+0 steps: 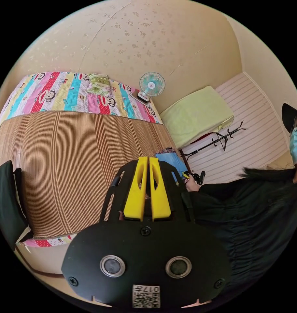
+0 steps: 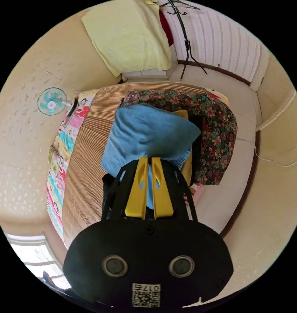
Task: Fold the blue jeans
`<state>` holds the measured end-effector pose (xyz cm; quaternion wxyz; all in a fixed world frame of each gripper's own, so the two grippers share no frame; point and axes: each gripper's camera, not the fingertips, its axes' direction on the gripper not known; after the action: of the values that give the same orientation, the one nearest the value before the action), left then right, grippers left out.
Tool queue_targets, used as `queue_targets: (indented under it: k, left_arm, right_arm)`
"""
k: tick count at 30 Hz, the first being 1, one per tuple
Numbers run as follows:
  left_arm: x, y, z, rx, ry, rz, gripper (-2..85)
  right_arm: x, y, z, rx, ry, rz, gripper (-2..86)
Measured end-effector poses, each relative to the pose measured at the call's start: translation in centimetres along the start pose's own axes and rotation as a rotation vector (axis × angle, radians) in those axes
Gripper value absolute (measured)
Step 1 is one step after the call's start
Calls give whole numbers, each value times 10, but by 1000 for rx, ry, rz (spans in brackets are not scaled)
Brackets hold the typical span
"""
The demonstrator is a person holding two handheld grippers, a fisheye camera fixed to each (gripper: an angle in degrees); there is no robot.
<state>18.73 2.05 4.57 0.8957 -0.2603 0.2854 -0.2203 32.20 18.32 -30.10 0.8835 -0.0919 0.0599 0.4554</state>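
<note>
1. Because the right gripper point(image 2: 148, 161) pinches only an edge of the blue jeans point(image 2: 148, 133), its fingers point(image 2: 137, 186) nearly closed on denim, the bundle could slip and unfold, I judge.
2. It hangs above the bed point(image 2: 86, 156), jeans lying beside a floral cloth point(image 2: 217, 130).
3. The left gripper point(image 1: 147, 161) hovers over the bed's mat point(image 1: 67, 163), fingers together, holding nothing.

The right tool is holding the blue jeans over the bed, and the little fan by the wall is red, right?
Not quite: the fan is teal, not red, as the right gripper view shows. The right tool does hold the blue jeans over the bed.
</note>
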Motion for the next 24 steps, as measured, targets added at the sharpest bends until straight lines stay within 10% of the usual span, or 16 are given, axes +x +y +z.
queue_targets:
  k: [10, 18, 24]
  left_arm:
    - [28, -64, 23, -125, 250, 143, 69]
    - [41, -94, -20, -164, 348, 241, 95]
    - [-45, -92, -96, 32, 753, -76, 125]
  right_arm:
    - [-228, 64, -191, 171, -839, -855, 10]
    - [-306, 151, -309, 319, -1275, -979, 7]
    - [-380, 224, -355, 286, -1471, -1024, 9]
